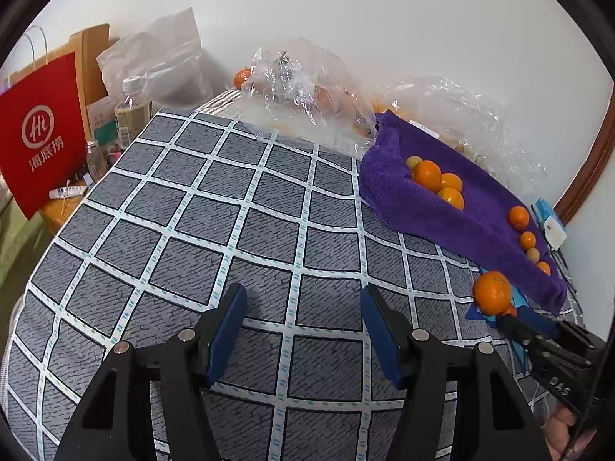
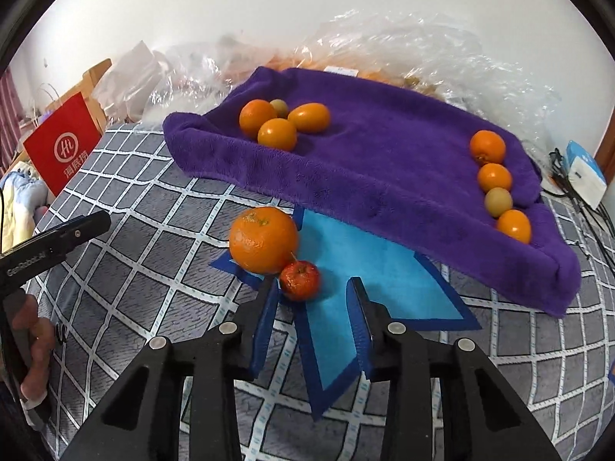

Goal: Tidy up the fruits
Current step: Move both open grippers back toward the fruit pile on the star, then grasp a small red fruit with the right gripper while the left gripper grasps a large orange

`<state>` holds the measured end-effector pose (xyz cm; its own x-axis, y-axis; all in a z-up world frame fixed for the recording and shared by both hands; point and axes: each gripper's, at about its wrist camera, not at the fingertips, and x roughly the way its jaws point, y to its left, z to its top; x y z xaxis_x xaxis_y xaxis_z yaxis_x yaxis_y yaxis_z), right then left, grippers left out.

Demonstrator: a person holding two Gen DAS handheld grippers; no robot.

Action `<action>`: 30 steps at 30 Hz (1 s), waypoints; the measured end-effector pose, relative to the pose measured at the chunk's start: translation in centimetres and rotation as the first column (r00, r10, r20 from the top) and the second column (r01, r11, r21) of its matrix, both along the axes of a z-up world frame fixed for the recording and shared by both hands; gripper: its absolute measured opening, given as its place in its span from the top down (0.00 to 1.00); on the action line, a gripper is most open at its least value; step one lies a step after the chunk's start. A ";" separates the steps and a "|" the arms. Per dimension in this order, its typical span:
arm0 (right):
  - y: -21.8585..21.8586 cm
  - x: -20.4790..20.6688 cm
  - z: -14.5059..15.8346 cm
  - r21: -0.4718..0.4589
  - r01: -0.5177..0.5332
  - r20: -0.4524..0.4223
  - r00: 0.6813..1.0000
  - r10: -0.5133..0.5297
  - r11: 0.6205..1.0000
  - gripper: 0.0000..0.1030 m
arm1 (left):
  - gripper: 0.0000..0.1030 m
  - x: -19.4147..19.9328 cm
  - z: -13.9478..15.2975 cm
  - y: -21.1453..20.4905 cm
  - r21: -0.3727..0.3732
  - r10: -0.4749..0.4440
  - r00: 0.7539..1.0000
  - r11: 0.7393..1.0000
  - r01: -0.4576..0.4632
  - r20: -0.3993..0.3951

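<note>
Right at the tips of the right gripper (image 2: 312, 294), whose jaws stand apart and hold nothing, sits a small red fruit (image 2: 299, 280) on a blue cloth (image 2: 361, 269); it lies just inside the left finger, nearer that side than the middle of the gap. Touching it, a little ahead and to the left, is a large orange (image 2: 263, 239), resting on the cloth's edge. From where I stand this looks like the reach-in before a pick: the two loose fruits are the ones not yet sorted, and the red one is the likelier target, though the big orange crowds it closely enough that I would not swear to it. Closing here calls for a small shift so the fruit sits centred between the pads, and a gentle squeeze so the left finger does not nudge the orange and set it rolling. Beyond the cloth, ahead of the tips, a purple towel (image 2: 384, 161) is draped over something raised; on it a cluster of oranges (image 2: 276, 134) lies far left and a row of small fruits (image 2: 496, 180) far right, one greenish. Crumpled clear bags (image 2: 442, 50) lie behind it against the wall. The left gripper (image 1: 303, 307) hangs over the bare checked bedspread (image 1: 192, 211), its jaws wide and empty, well left of the fruit.
</note>
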<state>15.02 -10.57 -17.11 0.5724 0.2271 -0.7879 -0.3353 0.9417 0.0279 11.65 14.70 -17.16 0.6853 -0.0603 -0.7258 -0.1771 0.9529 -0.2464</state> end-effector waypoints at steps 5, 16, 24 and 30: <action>0.5 0.8 -0.6 0.001 -0.009 -0.001 1.000 0.009 1.000 0.70 | 0.38 0.0 -0.1 0.1 -0.027 -0.006 1.000 1.000 0.006 0.006; -5.2 -1.2 1.5 -0.002 0.086 0.090 0.992 -0.086 0.996 0.77 | 0.33 0.2 -0.1 -0.2 -0.019 -0.022 1.000 1.000 0.022 0.001; -12.3 -1.5 -0.6 0.085 0.197 -0.028 0.980 -0.195 0.977 0.77 | 0.33 0.2 -0.1 -0.1 -0.015 -0.021 1.000 1.000 0.021 0.001; -12.0 -2.3 -0.8 0.074 0.203 0.009 0.979 -0.204 0.976 0.77 | 0.33 0.2 0.0 -0.2 -0.004 -0.021 1.000 1.000 0.021 -0.003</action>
<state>12.71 -22.56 -17.91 0.6249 0.1606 -0.7640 -0.1379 0.9859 0.0945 11.81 14.48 -17.20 0.6818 -0.0777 -0.7274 -0.1579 0.9553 -0.2501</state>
